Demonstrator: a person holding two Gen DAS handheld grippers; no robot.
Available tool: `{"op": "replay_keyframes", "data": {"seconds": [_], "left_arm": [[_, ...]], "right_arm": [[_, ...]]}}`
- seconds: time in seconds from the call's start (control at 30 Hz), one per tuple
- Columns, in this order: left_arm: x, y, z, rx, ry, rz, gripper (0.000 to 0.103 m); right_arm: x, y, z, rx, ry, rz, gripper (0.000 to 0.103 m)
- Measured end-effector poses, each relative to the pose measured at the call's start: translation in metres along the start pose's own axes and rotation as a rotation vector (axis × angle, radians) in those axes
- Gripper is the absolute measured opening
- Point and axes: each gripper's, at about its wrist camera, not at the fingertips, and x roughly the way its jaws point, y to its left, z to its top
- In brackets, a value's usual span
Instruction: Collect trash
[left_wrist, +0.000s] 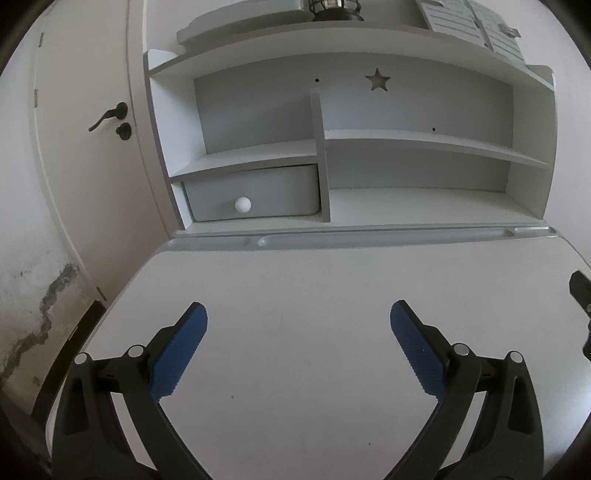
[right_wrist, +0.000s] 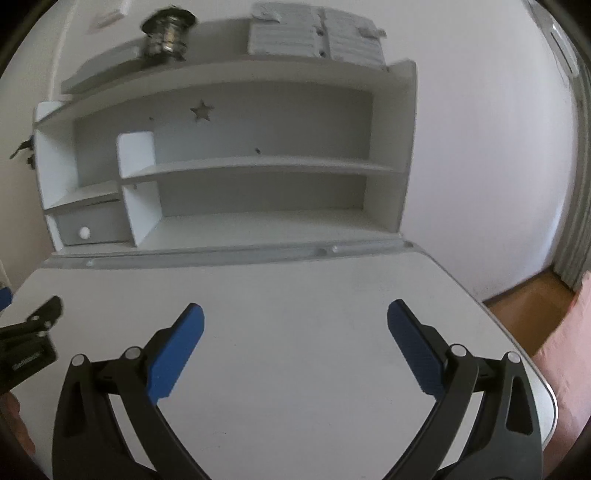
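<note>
No trash shows in either view. My left gripper is open and empty above the white desk top. My right gripper is open and empty above the same desk top. The right gripper's body shows at the right edge of the left wrist view. The left gripper's body shows at the left edge of the right wrist view.
A white shelf unit stands at the desk's back, with a small drawer and round knob. A lantern and a slatted board sit on top. A door is left. Wooden floor lies right.
</note>
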Motion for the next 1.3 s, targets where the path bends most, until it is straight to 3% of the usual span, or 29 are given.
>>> {"op": "replay_keyframes", "data": {"seconds": [0.2, 0.8, 0.83, 0.93, 0.97, 1.07, 1.3], "left_arm": [[-0.003, -0.002, 0.000, 0.002, -0.024, 0.014, 0.096], [-0.001, -0.006, 0.000, 0.016, -0.014, 0.005, 0.096], [-0.001, -0.008, -0.001, 0.021, -0.011, 0.014, 0.096], [-0.002, -0.014, -0.001, 0.049, -0.013, 0.141, 0.096], [-0.005, -0.013, 0.000, 0.043, -0.015, 0.141, 0.096], [-0.005, -0.012, 0.003, 0.026, 0.011, 0.045, 0.096], [0.002, -0.016, 0.001, 0.020, 0.069, -0.065, 0.096]], "right_arm": [[0.020, -0.018, 0.000, 0.090, 0.101, 0.031, 0.096], [0.017, -0.014, -0.001, 0.072, 0.089, 0.026, 0.096], [0.017, -0.014, -0.001, 0.075, 0.089, 0.027, 0.096], [0.018, -0.014, -0.001, 0.081, 0.098, 0.028, 0.096], [0.020, -0.014, 0.000, 0.082, 0.103, 0.026, 0.096], [0.021, -0.014, 0.000, 0.081, 0.115, 0.020, 0.096], [0.021, -0.016, -0.001, 0.098, 0.122, 0.023, 0.096]]}}
